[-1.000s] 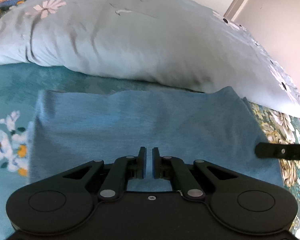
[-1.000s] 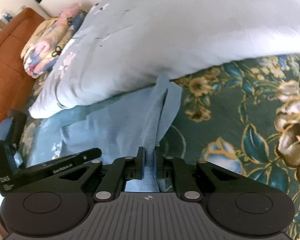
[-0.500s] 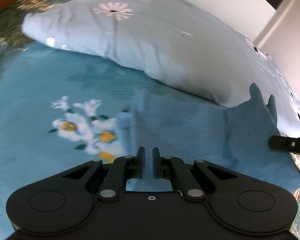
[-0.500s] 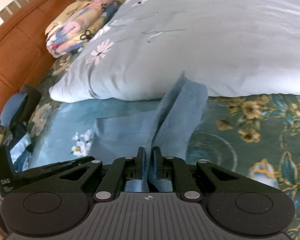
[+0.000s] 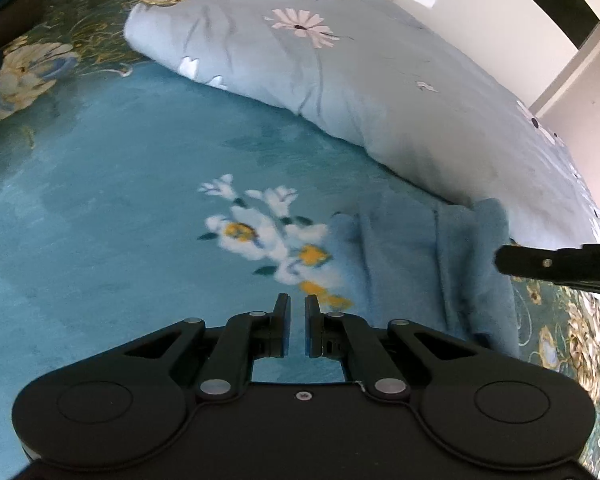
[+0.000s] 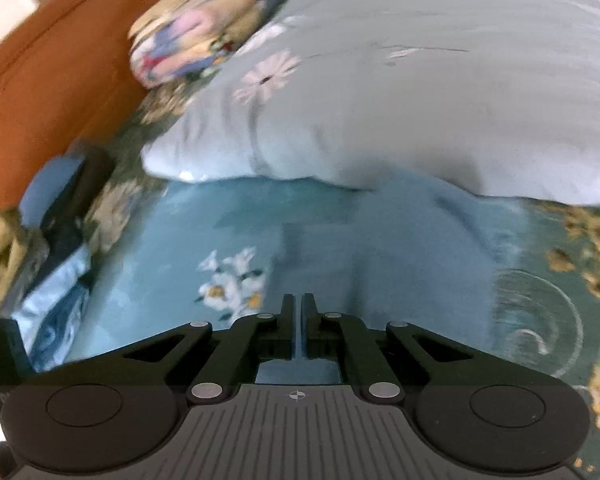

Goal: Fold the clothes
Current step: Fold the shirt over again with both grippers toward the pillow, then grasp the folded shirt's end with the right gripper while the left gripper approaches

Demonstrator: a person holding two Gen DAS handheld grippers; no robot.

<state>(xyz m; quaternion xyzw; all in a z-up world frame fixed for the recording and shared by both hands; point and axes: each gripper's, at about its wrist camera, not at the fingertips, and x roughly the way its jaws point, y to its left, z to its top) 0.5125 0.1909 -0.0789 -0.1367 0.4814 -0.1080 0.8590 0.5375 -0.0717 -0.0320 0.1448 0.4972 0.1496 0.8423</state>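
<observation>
A blue garment (image 5: 416,264) lies folded on the teal floral bedspread (image 5: 100,208), right of my left gripper (image 5: 297,320). The left gripper's jaws stand nearly together with nothing between them, over bare bedspread. In the blurred right wrist view the same garment (image 6: 400,248) spreads ahead of my right gripper (image 6: 298,320), which is shut on a thin fold of its blue cloth. The right gripper's finger (image 5: 556,264) enters the left wrist view from the right, at the garment's raised right edge.
A big pale blue duvet (image 5: 380,92) with daisies lies just behind the garment. A folded floral quilt (image 6: 196,28) and an orange wooden headboard (image 6: 52,72) are at the far left. Dark and light blue clothes (image 6: 56,248) are heaped on the left.
Both grippers swung left. The right gripper carried the garment's right edge over leftward, making it narrower. The left gripper, shut on the garment's near edge before, now sits off it over bare bedspread.
</observation>
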